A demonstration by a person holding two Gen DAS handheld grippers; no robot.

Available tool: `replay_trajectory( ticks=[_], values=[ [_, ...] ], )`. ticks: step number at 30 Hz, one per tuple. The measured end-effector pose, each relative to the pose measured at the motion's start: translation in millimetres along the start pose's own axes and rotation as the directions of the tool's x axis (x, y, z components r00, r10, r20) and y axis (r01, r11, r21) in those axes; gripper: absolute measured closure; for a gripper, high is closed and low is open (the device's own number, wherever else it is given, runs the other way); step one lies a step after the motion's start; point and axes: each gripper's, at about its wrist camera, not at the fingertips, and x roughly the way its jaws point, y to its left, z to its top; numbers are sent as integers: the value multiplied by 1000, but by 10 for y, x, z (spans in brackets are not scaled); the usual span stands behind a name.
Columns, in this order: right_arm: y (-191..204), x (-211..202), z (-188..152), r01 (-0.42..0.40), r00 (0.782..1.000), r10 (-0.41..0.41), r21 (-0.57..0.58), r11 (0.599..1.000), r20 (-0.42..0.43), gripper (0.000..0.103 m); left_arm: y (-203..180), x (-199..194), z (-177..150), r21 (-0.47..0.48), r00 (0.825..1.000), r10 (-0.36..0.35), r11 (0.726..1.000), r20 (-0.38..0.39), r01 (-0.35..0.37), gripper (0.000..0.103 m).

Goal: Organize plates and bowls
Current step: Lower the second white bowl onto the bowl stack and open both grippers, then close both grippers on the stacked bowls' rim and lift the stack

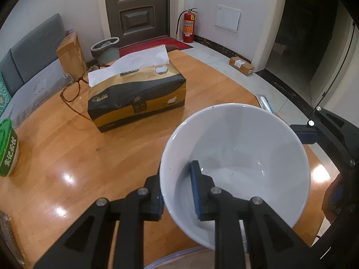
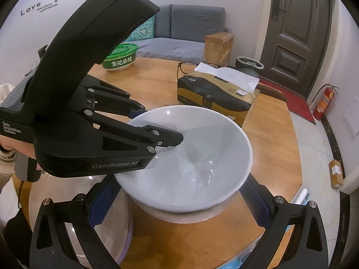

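A: In the left wrist view, what is the left gripper (image 1: 177,192) doing?
B: Its black fingers with ribbed blue pads straddle the wall of the glossy white bowl (image 1: 237,157), one inside, one outside, set narrow. I can't tell whether the pads still press.
A: And around it?
B: The round wooden table (image 1: 67,157), shiny with glare, lies open to the left. A soft black-and-gold tissue pack (image 1: 136,98) sits beyond the bowl, glasses (image 1: 74,89) beside it, a green-lidded tub (image 1: 7,148) at the table's left edge.
A: The right wrist view?
B: The right gripper (image 2: 181,201) stands wide, its fingers either side of the bowl (image 2: 193,157) without touching. The bowl rests on a pale plate (image 2: 186,216). A clear glass lid (image 2: 74,213) lies just left, near the table rim, crowding that side.
A: Anything overhead?
B: The left gripper's (image 2: 157,123) black body reaches in from the left, over the bowl's rim.
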Motion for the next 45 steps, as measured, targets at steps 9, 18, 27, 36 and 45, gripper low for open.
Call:
replay_trajectory(
  ticks=[9,18,27,36,45],
  values=[
    [5,-13,-18,-2,1000,2,-4,1000,4,1,-13,7,-13,-2,1000,-3,1000,-3,3,86],
    [-11,-22,-39,-6,1000,6,1,1000,5,2,-25,-22,-10,-1,1000,-8,1000,1,8,75],
    [-43,-165,-127,7,998,-7,-5,1000,57,3,-60,-146,-1,10,999,3,1000,38,-4,51],
    [-17,-335,-301,63,990,-56,-51,997,128,3,-76,-164,6,13,999,13,1000,36,-14,47],
    [-145,-193,-436,-46,994,42,36,998,104,4,-111,-84,-6,7,1000,7,1000,11,-7,47]
  ],
)
